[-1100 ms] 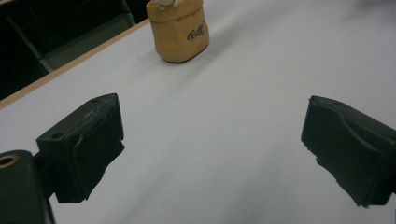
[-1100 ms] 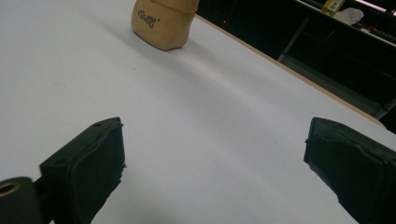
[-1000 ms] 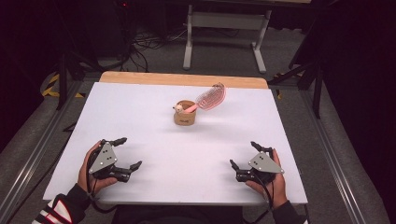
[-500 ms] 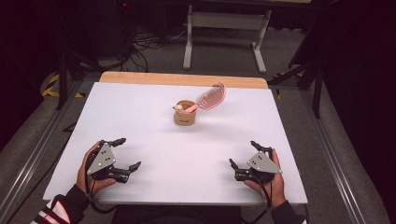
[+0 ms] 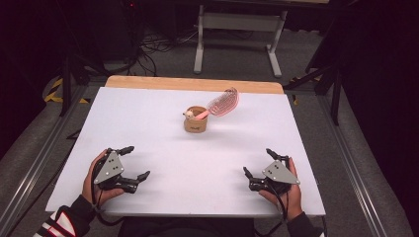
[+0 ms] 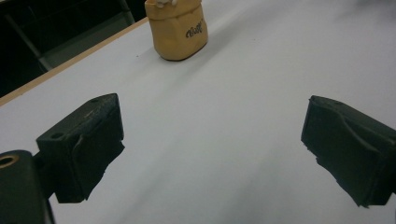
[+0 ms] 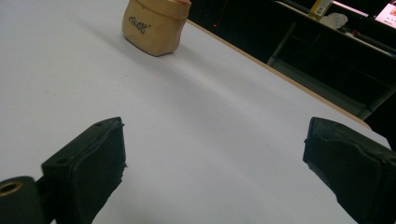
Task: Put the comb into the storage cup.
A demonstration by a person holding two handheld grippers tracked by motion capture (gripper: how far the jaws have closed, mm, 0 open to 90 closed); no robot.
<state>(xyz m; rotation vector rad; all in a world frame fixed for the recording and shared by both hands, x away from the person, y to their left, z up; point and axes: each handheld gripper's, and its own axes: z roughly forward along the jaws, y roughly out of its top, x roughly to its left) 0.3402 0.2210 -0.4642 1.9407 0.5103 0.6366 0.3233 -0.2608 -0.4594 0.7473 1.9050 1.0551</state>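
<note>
a white rectangular tabletop (image 5: 163,123) with a bare wooden strip along its far edge carries a small tan soft-sided cup with dark lettering (image 5: 195,120), standing upright near the middle, slightly toward the far side. a pink plastic hairbrush with an oval openwork head (image 5: 223,102) sits in the cup, its handle down inside and its head leaning out up and to the right, clear of the tabletop.

the left tool (image 5: 137,162) rests at the near left corner, held in the person's left hand (image 5: 94,182); its two black jaws stand wide apart with nothing between them. in the left gripper view the cup (image 6: 177,28) stands well ahead, beyond the spread jaws.

the right tool (image 5: 257,162) rests at the near right, held in the right hand (image 5: 289,190), jaws likewise spread and gripping nothing. in the right gripper view the cup (image 7: 154,25) stands far ahead to the left.

both tools lie well apart from the cup and from each other. a striped sleeve (image 5: 62,224) shows at the left wrist.
</note>
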